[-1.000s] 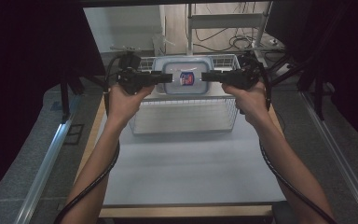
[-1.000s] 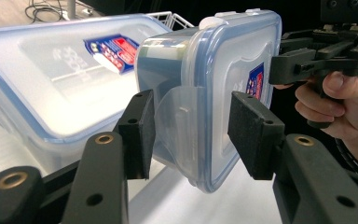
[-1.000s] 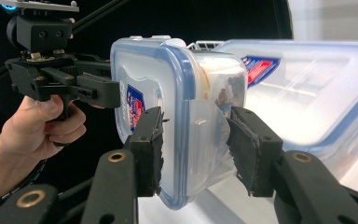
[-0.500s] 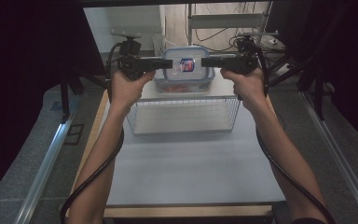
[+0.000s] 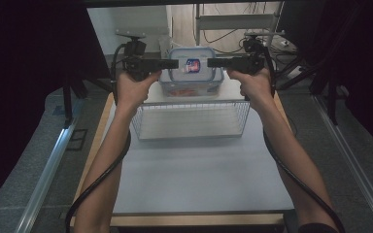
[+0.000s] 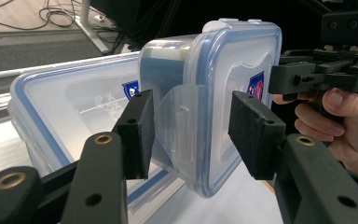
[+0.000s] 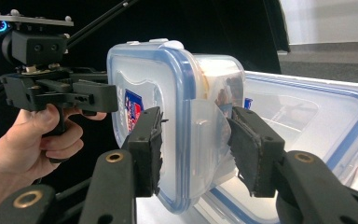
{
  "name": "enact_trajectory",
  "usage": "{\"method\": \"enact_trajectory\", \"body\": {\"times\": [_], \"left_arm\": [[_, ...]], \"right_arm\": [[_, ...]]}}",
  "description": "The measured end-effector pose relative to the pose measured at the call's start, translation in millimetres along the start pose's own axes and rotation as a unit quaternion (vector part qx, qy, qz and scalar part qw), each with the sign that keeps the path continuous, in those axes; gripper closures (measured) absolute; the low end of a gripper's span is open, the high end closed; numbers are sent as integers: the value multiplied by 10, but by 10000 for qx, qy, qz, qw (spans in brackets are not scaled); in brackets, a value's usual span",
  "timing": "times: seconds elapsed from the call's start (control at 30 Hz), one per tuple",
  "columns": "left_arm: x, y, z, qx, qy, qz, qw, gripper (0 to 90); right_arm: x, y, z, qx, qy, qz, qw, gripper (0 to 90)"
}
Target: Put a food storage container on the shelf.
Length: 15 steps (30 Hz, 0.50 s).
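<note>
A small clear box with a blue-rimmed lid (image 5: 192, 65) hangs in the air on its side, the lid's label facing the camera. My left gripper (image 5: 175, 64) and right gripper (image 5: 210, 63) clamp it from opposite ends. In the left gripper view my gripper (image 6: 193, 135) is shut across the box (image 6: 214, 93) at its side latch. The right gripper view has my gripper (image 7: 196, 154) shut on the box (image 7: 177, 107) the same way, one pad on the lid and one on the body. Something brownish is inside.
Under the held box, a larger clear box with a blue-rimmed lid (image 5: 189, 86) rests on the table behind a wire basket (image 5: 192, 119). White tabletop (image 5: 199, 174) stretches toward the person. Dark frames, stands and cables line both sides and the back.
Both hands have carried the small box upward and farther from the person. It was level with the large box's lid and now hangs above it. The grip looks unchanged.
</note>
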<state>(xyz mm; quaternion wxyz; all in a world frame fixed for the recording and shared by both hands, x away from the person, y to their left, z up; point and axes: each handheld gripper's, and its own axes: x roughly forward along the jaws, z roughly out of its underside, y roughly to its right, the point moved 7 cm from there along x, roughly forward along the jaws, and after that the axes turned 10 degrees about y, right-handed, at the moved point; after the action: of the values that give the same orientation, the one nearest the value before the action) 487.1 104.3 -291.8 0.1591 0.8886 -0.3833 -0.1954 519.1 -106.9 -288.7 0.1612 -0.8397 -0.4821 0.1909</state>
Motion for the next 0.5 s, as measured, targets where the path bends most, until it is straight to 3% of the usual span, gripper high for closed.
{"method": "enact_trajectory", "body": {"times": [0.27,0.5], "left_arm": [[40,-11,4,147,13,-136,9998,492],[88,-54,-2,19,88,-138,9999,457]], "right_arm": [[43,20,-15,-52,30,102,9999,513],[95,50,-28,-67,49,179,9998,488]]}}
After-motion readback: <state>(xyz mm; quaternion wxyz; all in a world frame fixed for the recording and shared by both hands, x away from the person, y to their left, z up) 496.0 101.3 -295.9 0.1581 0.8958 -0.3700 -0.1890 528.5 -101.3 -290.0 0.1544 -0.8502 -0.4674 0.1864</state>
